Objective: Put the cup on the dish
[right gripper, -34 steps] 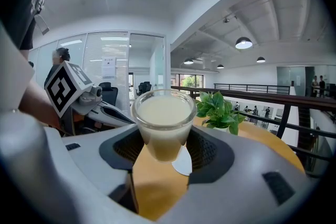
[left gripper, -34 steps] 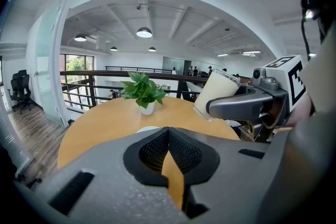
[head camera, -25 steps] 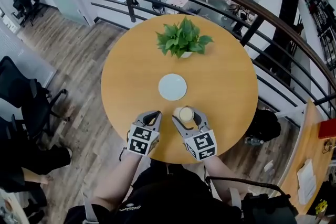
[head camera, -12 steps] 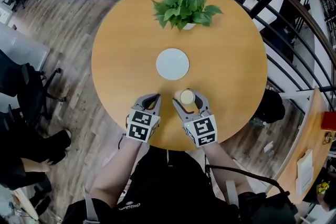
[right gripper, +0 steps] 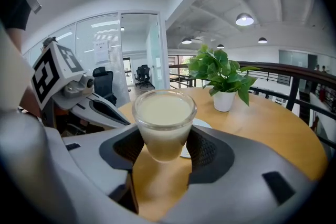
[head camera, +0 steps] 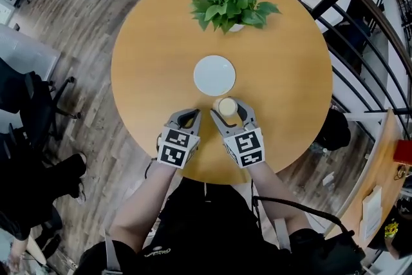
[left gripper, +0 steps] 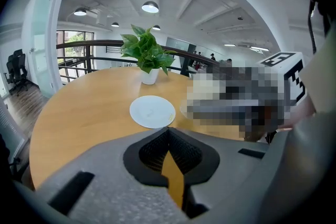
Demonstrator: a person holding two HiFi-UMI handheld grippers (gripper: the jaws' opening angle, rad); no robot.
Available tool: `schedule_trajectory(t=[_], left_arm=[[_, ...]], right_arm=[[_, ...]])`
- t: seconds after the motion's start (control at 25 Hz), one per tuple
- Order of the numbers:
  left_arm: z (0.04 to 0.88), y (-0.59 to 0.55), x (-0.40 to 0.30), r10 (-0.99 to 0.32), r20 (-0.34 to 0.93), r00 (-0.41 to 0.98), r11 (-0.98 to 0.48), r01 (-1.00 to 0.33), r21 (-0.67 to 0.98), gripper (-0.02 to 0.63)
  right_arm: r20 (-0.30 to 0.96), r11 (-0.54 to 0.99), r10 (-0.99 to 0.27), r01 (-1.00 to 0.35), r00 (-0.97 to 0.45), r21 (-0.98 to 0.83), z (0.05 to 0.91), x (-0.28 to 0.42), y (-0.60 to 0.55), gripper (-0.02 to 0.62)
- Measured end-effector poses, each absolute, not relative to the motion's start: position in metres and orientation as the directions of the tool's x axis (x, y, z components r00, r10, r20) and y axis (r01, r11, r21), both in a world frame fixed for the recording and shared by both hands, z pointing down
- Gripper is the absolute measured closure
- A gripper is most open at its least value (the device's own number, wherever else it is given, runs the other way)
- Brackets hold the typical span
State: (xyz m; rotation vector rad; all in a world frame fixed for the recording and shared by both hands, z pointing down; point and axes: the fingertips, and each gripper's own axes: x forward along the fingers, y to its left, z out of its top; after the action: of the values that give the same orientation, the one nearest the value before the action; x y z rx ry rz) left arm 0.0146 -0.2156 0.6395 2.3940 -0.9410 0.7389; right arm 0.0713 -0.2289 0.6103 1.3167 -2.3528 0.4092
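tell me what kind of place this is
Most likely an upper-floor landing in an open-plan office: a round wooden table stands beside a dark railing, black office chairs stand nearby, and glass-walled rooms show behind.

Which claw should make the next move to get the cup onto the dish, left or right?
Right. The right claw holds the cup, with the dish just beyond it. The left claw is shut and empty.
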Motion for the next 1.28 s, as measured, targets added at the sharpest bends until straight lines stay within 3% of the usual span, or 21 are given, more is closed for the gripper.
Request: schedule_trajectory(t=[0.72,1.28], left_arm=[[0.651,-0.239,0.009,-0.48,0.628,0.613,-0.645,-0.731,0.221,0.606],[0.656,-0.241,0.006,-0.479,0.631,0.61,-0.643,-0.733,0.221,0.606]], right_arm=[[0.618,0.531,-0.706,-0.837,-0.347,0.136,0.675,0.068,-0.347,0.344],[0.667,0.515,-0.672,-0.85,-0.321,0.11,0.697,0.072,-0.36,0.344]])
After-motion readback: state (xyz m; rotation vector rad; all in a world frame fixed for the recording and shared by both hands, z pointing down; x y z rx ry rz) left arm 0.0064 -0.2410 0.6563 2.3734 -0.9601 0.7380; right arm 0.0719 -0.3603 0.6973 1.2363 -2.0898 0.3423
